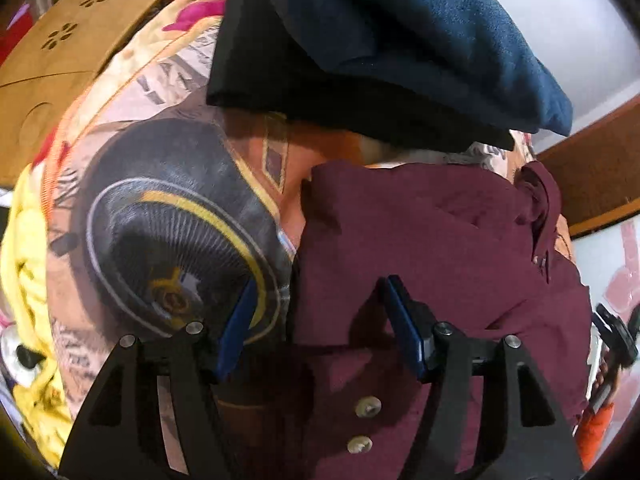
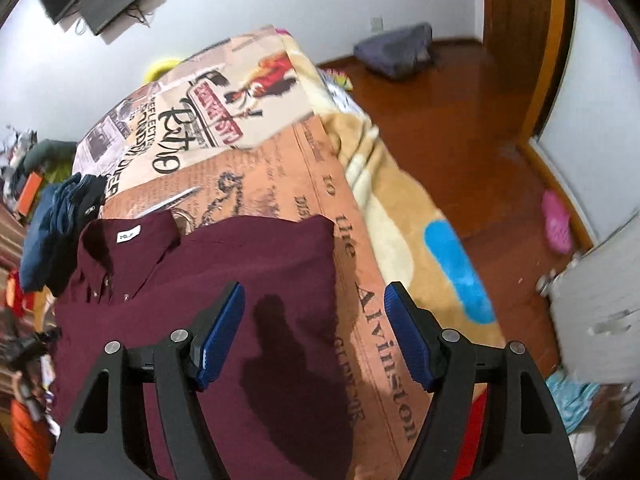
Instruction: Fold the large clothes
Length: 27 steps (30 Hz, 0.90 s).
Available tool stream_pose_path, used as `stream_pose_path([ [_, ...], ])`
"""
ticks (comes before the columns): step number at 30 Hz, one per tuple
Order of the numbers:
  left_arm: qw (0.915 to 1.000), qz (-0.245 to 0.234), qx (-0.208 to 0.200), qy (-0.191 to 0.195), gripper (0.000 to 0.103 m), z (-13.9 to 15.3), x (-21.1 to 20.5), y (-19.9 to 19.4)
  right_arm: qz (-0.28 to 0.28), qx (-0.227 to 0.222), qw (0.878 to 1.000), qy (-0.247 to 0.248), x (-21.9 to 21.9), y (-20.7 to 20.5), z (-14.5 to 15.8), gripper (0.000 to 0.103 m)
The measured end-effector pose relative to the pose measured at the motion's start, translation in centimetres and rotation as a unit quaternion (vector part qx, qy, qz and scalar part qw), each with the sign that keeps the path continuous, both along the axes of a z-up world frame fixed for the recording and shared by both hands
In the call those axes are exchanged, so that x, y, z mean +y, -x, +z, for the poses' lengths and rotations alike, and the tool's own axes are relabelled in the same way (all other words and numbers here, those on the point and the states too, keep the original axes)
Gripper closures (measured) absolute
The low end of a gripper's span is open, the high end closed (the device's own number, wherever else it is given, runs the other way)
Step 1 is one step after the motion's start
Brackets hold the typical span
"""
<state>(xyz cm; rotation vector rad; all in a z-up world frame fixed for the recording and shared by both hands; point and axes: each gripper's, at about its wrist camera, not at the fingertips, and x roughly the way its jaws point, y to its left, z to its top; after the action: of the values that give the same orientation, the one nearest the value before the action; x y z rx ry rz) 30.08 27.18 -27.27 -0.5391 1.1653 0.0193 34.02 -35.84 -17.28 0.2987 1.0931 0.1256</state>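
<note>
Just under the two grippers, on the printed bedspread point(image 2: 256, 168), lies the maroon shirt point(image 2: 248, 264). It lies flat with the collar point(image 2: 120, 240) up and the front buttoned, and its edges look straight, so I judge that at least one fold is made; if the sleeves are already tucked under, I cannot tell. The lower part near me seems not yet folded up, so a last fold toward the collar is probably left.

The left gripper point(image 1: 318, 316) hangs low over the shirt's edge, where cloth meets bedspread. Its jaws stand wide apart and hold nothing. The right gripper point(image 2: 316, 328) is also wide open and empty, above the shirt's right border, throwing a shadow on the cloth.

A little further, just beside the collar, sits a pile of dark folded clothes point(image 1: 400, 52), blue on black. It is close to the shirt and could be pushed if the fold goes that way. Behind it a wooden board point(image 1: 80, 52) stands. On the far floor I see a grey bag point(image 2: 396, 54) and a pink slipper point(image 2: 557, 220), well apart from the work.
</note>
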Motion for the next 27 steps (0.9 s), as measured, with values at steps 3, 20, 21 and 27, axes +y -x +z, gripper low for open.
stream_pose_path([
  [3,0.9998,0.000,-0.015,0.014,0.038,0.0,0.1,-0.1,0.012,0.019,1.000,-0.016,0.4,-1.1,-1.5,0.048],
  [20,0.9955,0.019,-0.053,-0.077,0.102,4.1,-0.3,-1.6,0.080,-0.055,0.995,0.035,6.4,-7.2,3.5,0.095],
  [21,0.9951,0.023,-0.049,-0.083,0.102,4.0,-0.1,-1.7,0.084,-0.055,0.994,0.043,7.0,-8.0,3.4,0.095],
  [27,0.9965,0.036,-0.020,-0.074,0.099,1.6,1.0,-1.5,0.083,0.009,0.993,0.081,8.3,-10.7,-1.2,0.091],
])
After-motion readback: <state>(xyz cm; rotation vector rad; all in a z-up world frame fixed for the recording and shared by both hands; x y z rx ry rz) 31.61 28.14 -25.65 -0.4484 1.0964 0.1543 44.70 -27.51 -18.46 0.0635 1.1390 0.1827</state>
